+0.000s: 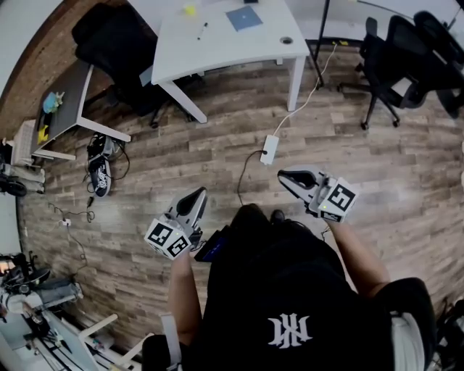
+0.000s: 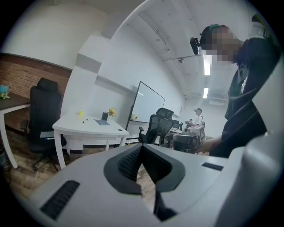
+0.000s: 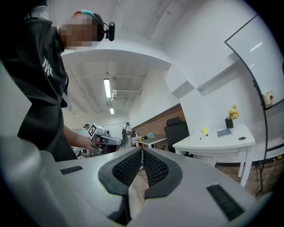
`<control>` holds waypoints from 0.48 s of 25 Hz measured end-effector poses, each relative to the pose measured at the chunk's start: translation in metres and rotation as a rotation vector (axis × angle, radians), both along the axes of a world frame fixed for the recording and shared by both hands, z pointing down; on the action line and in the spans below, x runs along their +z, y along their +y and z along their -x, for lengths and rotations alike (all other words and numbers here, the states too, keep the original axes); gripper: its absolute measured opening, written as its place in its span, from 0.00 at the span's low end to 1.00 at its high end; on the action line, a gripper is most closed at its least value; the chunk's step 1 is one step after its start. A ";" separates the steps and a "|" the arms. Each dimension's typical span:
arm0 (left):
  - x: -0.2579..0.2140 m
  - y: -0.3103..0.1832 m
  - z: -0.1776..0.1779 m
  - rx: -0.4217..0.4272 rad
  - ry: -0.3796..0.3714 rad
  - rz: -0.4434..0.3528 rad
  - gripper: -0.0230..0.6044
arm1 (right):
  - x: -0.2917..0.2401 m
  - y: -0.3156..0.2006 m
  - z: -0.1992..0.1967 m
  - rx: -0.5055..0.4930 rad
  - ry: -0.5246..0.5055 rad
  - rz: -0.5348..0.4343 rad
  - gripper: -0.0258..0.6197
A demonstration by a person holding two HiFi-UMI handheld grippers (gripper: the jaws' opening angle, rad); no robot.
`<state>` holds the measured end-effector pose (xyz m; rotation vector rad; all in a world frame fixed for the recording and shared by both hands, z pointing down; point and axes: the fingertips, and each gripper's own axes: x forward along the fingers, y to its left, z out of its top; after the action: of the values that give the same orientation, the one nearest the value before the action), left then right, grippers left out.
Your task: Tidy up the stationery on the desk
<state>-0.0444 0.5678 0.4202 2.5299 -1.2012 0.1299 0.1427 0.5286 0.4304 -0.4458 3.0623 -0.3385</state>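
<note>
Wood-plank floor (image 1: 406, 181) fills most of the head view, and the white tabletop (image 1: 217, 51) sits at the upper middle of the frame, well apart from both tools. On it lie a flat blue notebook (image 1: 244, 17), a dark pen (image 1: 204, 30) and a small yellow item (image 1: 189, 9) too small to identify. The left tongs (image 1: 196, 193) and right tongs (image 1: 284, 176) are both closed on nothing. The notebook probably handles light and bendy and is best pinched at an edge. The pen looks slim and likely to roll, so mid-barrel suits it.
</note>
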 end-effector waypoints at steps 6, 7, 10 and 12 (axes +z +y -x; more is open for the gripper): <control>0.015 -0.013 0.013 -0.020 0.012 0.028 0.03 | 0.013 -0.018 0.008 0.019 -0.002 0.024 0.10; 0.018 -0.020 0.013 -0.020 0.021 0.031 0.03 | 0.015 -0.023 0.009 0.023 0.002 0.029 0.10; 0.026 -0.046 0.013 -0.006 0.047 0.037 0.03 | 0.022 -0.043 0.008 0.036 0.027 0.042 0.10; 0.028 -0.066 0.015 0.010 0.057 0.037 0.03 | 0.023 -0.059 0.010 0.047 0.036 0.045 0.10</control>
<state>-0.0590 0.5023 0.4483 2.4904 -1.1540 0.0807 0.1324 0.4696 0.4533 -0.5309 3.0788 -0.4024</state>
